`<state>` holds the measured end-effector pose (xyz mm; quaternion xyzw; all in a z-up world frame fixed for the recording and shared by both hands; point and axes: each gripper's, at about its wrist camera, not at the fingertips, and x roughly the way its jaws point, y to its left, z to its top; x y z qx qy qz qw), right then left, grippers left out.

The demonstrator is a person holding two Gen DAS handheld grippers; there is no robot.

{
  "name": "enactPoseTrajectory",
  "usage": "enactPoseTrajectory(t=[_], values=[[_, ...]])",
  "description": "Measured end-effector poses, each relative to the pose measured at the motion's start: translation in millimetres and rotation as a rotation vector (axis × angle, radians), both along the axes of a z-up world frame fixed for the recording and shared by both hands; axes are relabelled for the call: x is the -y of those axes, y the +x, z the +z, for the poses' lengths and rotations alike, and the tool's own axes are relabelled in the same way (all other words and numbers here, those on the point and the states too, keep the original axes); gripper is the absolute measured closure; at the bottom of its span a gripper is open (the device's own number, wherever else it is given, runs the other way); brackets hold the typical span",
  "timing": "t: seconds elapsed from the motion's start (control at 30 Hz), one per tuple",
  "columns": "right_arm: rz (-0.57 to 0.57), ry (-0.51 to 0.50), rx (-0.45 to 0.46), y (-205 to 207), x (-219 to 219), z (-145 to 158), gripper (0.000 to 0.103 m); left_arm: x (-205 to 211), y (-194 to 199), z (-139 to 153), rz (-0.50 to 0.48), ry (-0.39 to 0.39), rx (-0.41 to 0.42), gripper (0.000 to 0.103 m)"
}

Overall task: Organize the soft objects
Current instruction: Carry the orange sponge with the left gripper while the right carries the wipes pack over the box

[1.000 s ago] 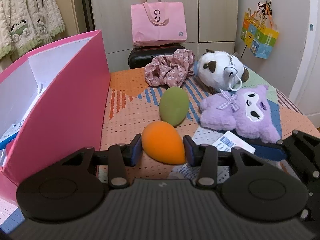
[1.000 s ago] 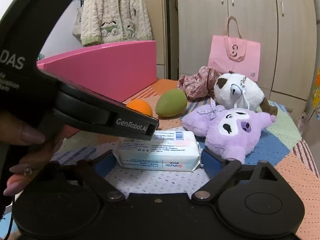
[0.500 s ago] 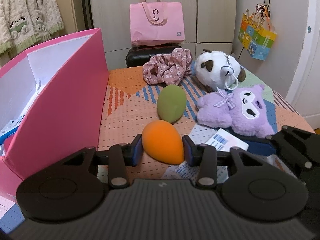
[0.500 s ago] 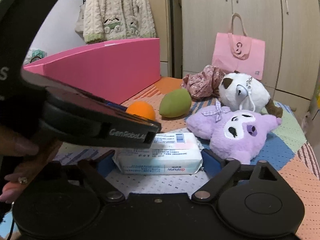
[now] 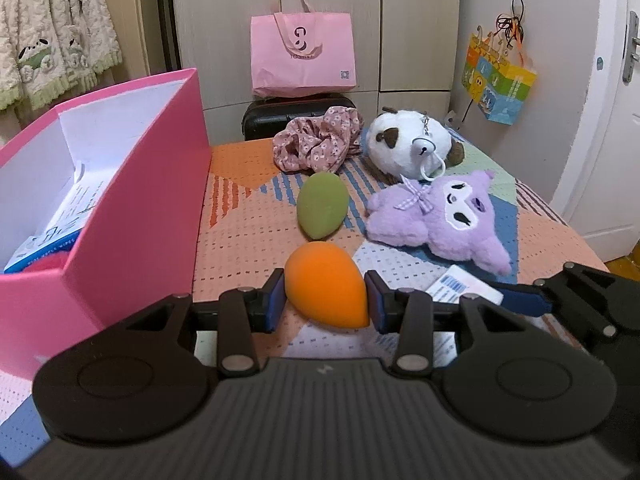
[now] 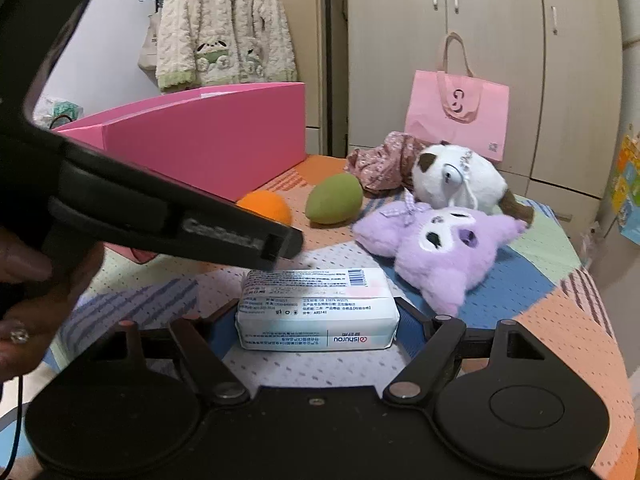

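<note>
My left gripper [image 5: 325, 299] is shut on the orange sponge egg [image 5: 326, 284], its blue pads pressed against both sides, lifted a little over the bedspread. My right gripper [image 6: 316, 326] is shut on the white wipes pack [image 6: 316, 312], raised slightly. The orange egg also shows in the right wrist view [image 6: 266, 206]. A green sponge egg [image 5: 322, 210], a purple plush [image 5: 440, 220], a white panda plush [image 5: 408, 144] and a floral scrunchie [image 5: 316, 146] lie on the bed. The pink box [image 5: 136, 216] stands open at left.
The pink box holds a blue-white pack [image 5: 52, 236] and something red. A pink tote bag [image 5: 302, 54] sits on a black case [image 5: 300, 114] behind the bed. A door [image 5: 616, 120] is at right. The left gripper body [image 6: 160, 216] crosses the right wrist view.
Both grippers have risen slightly with their loads. The right gripper's jaws have closed in on the wipes pack, which now sits squarely between them. The left gripper keeps the orange egg.
</note>
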<state>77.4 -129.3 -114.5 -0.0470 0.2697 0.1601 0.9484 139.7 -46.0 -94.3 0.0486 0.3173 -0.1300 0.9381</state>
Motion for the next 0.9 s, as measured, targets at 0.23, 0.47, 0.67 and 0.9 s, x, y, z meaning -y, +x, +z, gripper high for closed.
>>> enactPoseTrajectory(t=[0.23,0.47,0.67,0.9], values=[[-0.017,-0.005,0.000,-17.5,8.1,4.9,0.021,-7.9,-17.4,4.8,-0.014,-0.012,-0.027,0.063],[-0.008,0.012,-0.003,-36.1,11.4,17.0,0.021,-16.1,-39.4,12.9,-0.031,-0.003,-0.019,0.062],[-0.026,0.021,-0.035,-47.5,12.9,22.5,0.021,-31.3,-56.5,20.6,0.000,-0.011,-0.018,0.062],[-0.002,0.084,-0.067,-57.1,15.4,29.7,0.021,-50.9,-76.5,29.3,0.031,-0.065,-0.028,0.062]])
